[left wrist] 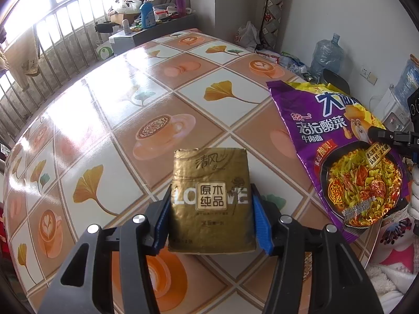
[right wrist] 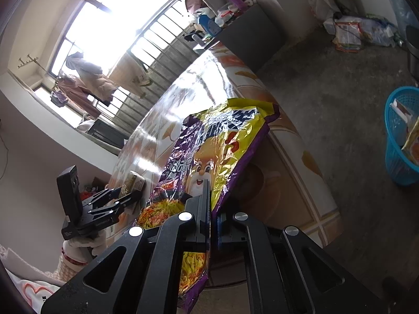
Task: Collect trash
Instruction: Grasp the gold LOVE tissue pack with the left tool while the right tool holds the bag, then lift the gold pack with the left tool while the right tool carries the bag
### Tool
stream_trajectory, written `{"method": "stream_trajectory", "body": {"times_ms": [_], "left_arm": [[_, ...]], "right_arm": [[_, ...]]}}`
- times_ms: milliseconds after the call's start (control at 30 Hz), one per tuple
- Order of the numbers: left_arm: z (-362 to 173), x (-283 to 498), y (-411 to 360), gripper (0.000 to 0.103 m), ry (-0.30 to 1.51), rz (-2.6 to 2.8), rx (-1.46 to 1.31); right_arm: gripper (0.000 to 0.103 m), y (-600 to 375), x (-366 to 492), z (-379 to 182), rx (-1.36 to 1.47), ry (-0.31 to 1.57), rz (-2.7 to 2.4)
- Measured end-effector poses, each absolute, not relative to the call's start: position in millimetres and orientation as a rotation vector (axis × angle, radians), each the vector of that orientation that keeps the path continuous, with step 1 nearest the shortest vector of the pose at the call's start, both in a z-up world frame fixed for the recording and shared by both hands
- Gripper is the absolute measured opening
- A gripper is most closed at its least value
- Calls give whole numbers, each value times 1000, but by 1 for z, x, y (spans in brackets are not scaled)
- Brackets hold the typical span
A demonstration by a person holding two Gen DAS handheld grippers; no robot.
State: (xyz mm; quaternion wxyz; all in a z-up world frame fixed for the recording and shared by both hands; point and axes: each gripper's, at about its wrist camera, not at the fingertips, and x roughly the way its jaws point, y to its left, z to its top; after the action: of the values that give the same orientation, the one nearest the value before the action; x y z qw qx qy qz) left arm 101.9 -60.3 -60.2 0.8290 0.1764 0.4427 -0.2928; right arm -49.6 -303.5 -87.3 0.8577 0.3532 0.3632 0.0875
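Observation:
A gold tissue pack (left wrist: 210,198) stands on the patterned table (left wrist: 125,83) between the blue pads (left wrist: 162,219) of my left gripper (left wrist: 211,191), which press on both its sides. A large purple and yellow instant noodle bag (left wrist: 340,141) lies at the table's right edge. My right gripper (right wrist: 210,193) is shut on the near part of that noodle bag (right wrist: 222,136), one finger above it and one below. In the right wrist view my left gripper (right wrist: 123,196) shows at the left with the tissue pack (right wrist: 134,181). My right gripper (left wrist: 385,136) reaches in from the right in the left wrist view.
A blue plastic basket (right wrist: 400,136) with some wrappers in it stands on the floor right of the table. Beyond the table's far end a dark cabinet (left wrist: 157,31) is crowded with bottles and bags. Water jugs (left wrist: 327,55) and bags line the right wall. A railing (left wrist: 60,34) runs along the window.

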Motion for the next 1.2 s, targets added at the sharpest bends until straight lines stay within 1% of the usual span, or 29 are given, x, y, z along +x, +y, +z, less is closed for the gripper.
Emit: {"method": "stream_trajectory", "body": {"times_ms": [67, 267, 433, 633, 767, 1033, 1200], "left_arm": [[-60, 102, -60, 54, 941, -621, 372], [-59, 105, -59, 62, 949, -598, 358], [-59, 107, -60, 63, 947, -583, 348], [-59, 109, -61, 62, 938, -573, 337], [-58, 110, -59, 54, 932, -565, 331], [-58, 111, -59, 53, 929, -564, 325], [-58, 111, -58, 53, 926, -562, 320]], "right_arm": [[5, -303, -49, -87, 741, 769, 182], [5, -304, -47, -87, 744, 781, 180], [8, -306, -45, -92, 758, 791, 176], [8, -306, -46, -94, 773, 791, 183], [8, -306, -45, -93, 771, 792, 184], [8, -303, -43, -91, 754, 798, 190], [5, -300, -41, -91, 767, 801, 210]]}}
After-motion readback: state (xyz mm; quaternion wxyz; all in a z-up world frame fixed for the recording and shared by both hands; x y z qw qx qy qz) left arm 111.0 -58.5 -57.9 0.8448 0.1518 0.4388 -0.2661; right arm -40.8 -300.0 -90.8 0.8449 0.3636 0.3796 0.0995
